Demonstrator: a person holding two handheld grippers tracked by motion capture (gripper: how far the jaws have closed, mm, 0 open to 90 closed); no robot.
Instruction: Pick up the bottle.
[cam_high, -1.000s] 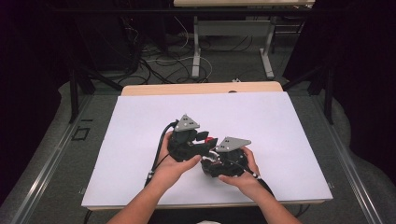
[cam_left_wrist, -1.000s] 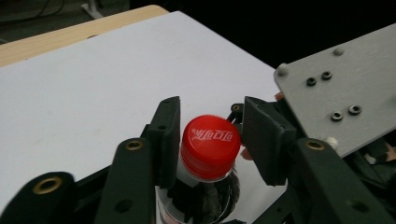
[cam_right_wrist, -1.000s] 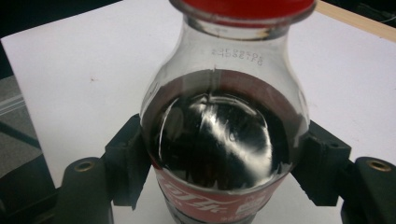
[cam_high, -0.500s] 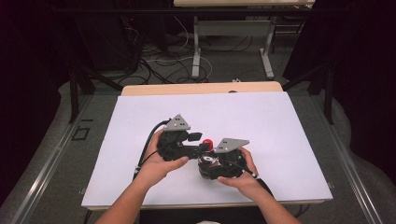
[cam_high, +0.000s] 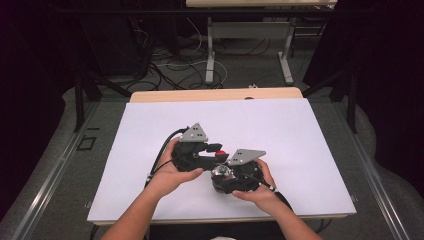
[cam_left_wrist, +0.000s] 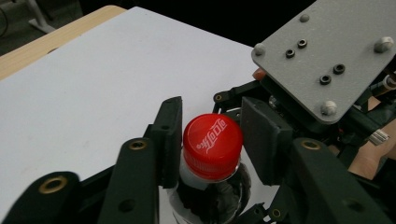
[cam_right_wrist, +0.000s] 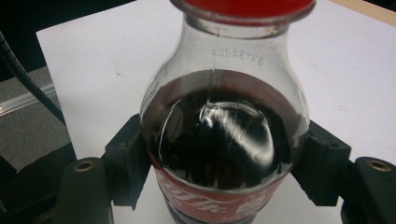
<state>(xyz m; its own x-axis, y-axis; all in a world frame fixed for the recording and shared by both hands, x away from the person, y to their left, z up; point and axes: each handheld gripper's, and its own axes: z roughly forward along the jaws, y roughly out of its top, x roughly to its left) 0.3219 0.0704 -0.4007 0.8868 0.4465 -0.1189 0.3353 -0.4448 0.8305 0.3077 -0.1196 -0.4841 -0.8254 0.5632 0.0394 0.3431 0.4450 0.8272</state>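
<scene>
bottle (cam_right_wrist: 224, 140): small clear cola bottle, dark drink up to the shoulder, red label low down. it stands near the middle of the worktop, a bit toward 6 o'clock, tucked between the two claws in the high view
cap (cam_left_wrist: 212, 145): red screw cap with white lettering, sitting on the neck; shows as a red dot (cam_high: 220, 154) from above
left claw (cam_left_wrist: 210, 140): jaws closed in around the cap, one pad at 9 o'clock and one at 3 o'clock of it, both look like they touch, so it's pinching the cap
right claw (cam_right_wrist: 224, 163): wide apart but clamped on the bottle's belly just above the label, pads pressing both sides
hands: left hand (cam_high: 177, 167) at 9 o'clock of the bottle, right hand (cam_high: 255, 187) at roughly 4 o'clock, forearms coming up from 6
worktop (cam_high: 300, 135): plain white sheet, wooden edge peeking out at 12 o'clock
floor (cam_high: 55, 165): grey, with cables beyond the far edge
</scene>
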